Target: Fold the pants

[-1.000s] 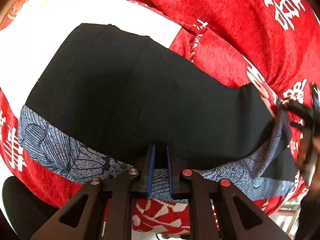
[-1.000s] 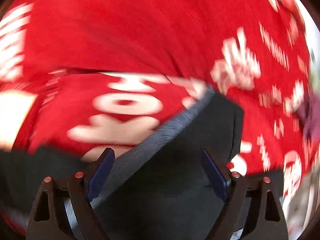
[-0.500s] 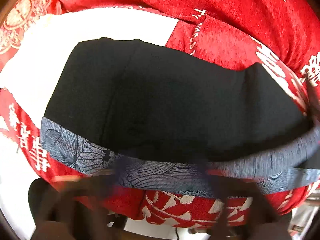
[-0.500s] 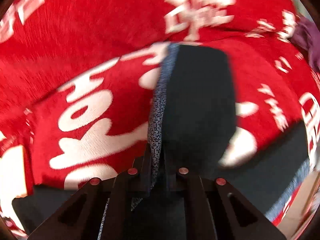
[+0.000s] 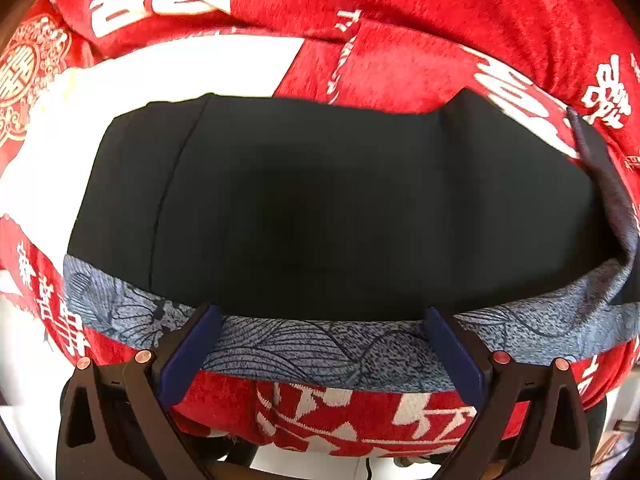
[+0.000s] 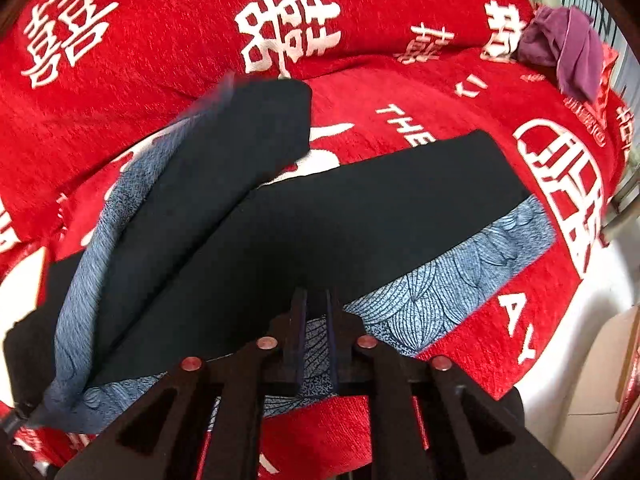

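Right tool clamped on the pants patterned band, leg running to upper right of frame; left tool wide, band just ahead

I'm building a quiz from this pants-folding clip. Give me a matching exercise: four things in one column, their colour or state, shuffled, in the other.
Things:
1. left gripper
2. right gripper
3. pants
4. crumpled cloth

States:
A. purple, far back on the red blanket
B. fingers spread apart
C. black with a blue-grey patterned band
D. fingers closed on the patterned band

Pairs: 1-B, 2-D, 3-C, 4-A
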A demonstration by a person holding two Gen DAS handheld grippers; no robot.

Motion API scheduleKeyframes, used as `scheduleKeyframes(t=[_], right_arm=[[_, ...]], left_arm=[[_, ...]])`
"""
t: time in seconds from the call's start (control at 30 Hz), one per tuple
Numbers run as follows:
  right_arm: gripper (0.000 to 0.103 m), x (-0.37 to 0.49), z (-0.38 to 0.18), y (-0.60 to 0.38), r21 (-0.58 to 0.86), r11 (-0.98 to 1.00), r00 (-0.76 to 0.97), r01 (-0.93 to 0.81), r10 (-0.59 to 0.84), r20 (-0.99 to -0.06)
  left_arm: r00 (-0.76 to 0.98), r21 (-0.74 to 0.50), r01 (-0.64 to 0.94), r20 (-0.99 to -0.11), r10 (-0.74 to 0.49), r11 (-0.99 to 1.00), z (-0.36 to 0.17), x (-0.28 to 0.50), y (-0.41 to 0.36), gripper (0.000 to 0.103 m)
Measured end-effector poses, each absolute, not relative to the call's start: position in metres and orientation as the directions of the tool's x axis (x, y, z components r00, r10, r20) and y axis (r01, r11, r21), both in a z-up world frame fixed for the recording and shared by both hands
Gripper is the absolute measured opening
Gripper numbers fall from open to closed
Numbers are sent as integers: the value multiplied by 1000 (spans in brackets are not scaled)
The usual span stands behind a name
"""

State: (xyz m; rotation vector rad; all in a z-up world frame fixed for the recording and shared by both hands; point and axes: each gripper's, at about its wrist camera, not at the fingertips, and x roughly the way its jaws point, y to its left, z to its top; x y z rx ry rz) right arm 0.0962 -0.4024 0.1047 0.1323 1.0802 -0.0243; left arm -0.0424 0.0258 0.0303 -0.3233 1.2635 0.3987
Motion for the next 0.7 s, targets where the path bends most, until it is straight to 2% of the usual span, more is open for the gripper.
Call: scheduleKeyframes(t=[0.07, 0.1, 0.17, 0.23, 0.3, 0.37, 0.4, 0.5, 0.53, 0.57, 0.63, 0.67, 0.7], right_arm=[[87, 110, 123, -395, 69, 996, 514, 62, 27, -858], [94, 121, 135, -387, 57, 998, 555, 40, 25, -832], [96, 144, 151, -367, 19, 1000, 607, 6, 11, -794], [96, 192, 151, -333, -82, 997, 565, 14, -75, -821], [96, 231, 138, -306, -106, 994, 497, 9, -97, -863], [96, 275, 110, -276, -151, 988, 403, 10, -142, -904], [96, 296, 90, -259, -239, 971, 348, 16, -230, -909], [97, 327, 34, -231, -451, 890, 217, -60, -429, -877], [103, 330, 18, -227, -503, 859, 197, -96, -479, -856], [102, 329, 23, -230, -499, 864, 241, -72, -471, -849], [99, 332, 28, -252, -392, 920, 154, -9, -386, -909], [86, 331, 29, -265, -305, 952, 133, 7, -304, -944], [79, 329, 31, -275, -233, 972, 130, 13, -233, -964]], left_arm=[[252, -39, -480, -963, 95, 876, 28, -41, 29, 102], [254, -41, -482, -963, 95, 875, 28, -43, 29, 102], [253, -34, -479, -962, 100, 877, 28, -41, 28, 102], [251, -27, -473, -962, 105, 881, 30, -42, 26, 102], [247, -28, -471, -964, 102, 882, 33, -45, 23, 102], [244, -29, -474, -965, 99, 880, 36, -48, 25, 102], [242, -30, -479, -965, 99, 877, 38, -51, 27, 102], [243, -42, -505, -965, 95, 862, 44, -59, 37, 102], [245, -47, -516, -965, 95, 855, 45, -61, 40, 102], [248, -56, -529, -964, 91, 847, 46, -62, 44, 102], [246, -81, -551, -967, 69, 831, 44, -62, 48, 102], [246, -99, -553, -968, 48, 827, 42, -61, 48, 102], [245, -106, -550, -969, 39, 828, 41, -59, 47, 102]])
